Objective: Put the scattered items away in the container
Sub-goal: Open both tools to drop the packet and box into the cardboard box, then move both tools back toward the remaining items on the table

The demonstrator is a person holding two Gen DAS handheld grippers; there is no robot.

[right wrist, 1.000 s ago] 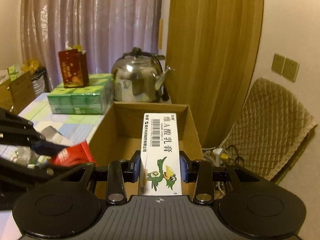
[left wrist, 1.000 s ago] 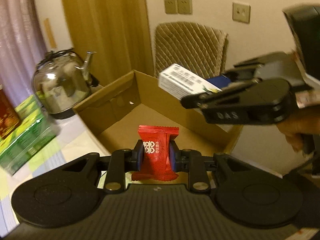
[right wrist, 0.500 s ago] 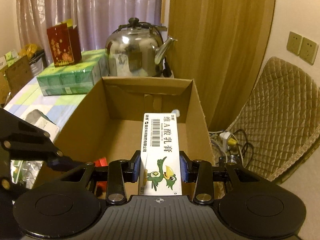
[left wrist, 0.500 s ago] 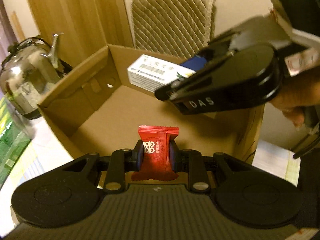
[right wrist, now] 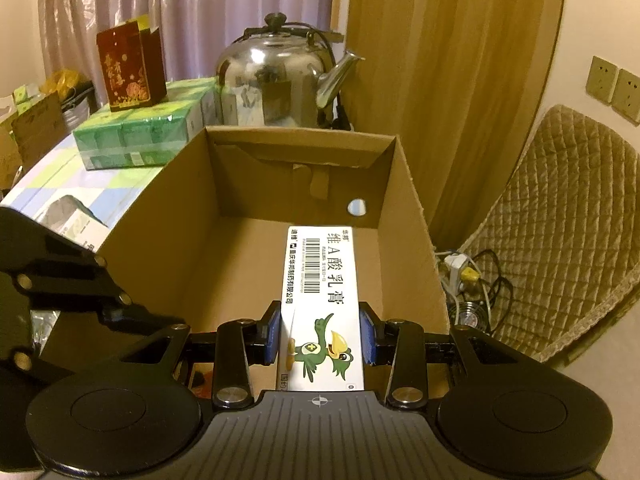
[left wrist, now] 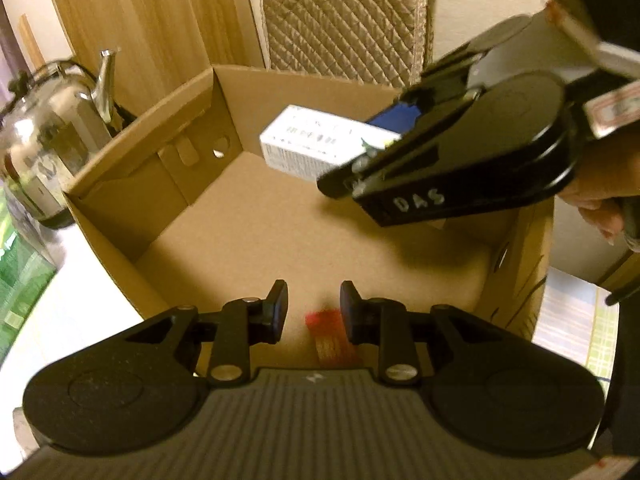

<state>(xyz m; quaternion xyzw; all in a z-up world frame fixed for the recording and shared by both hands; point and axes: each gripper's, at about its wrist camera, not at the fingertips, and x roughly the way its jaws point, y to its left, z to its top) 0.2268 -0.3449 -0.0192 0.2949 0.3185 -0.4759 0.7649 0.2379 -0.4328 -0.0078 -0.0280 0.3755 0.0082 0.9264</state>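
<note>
1. My left gripper [left wrist: 313,306] has just let go: its jaws stand apart and empty, and the red sachet [left wrist: 329,336], clamped a moment ago, now blurs below them inside the cardboard box [left wrist: 160,128].
2. One item looks delivered.
3. My right gripper [right wrist: 322,338] keeps its jaws tight on the white ointment carton [right wrist: 322,300], hovering over the box interior.
4. I judge releasing it comes next.

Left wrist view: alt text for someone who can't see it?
The left gripper is open over a cardboard box, a blurred red packet below its fingers. The right gripper holds a white carton over the box.
</note>
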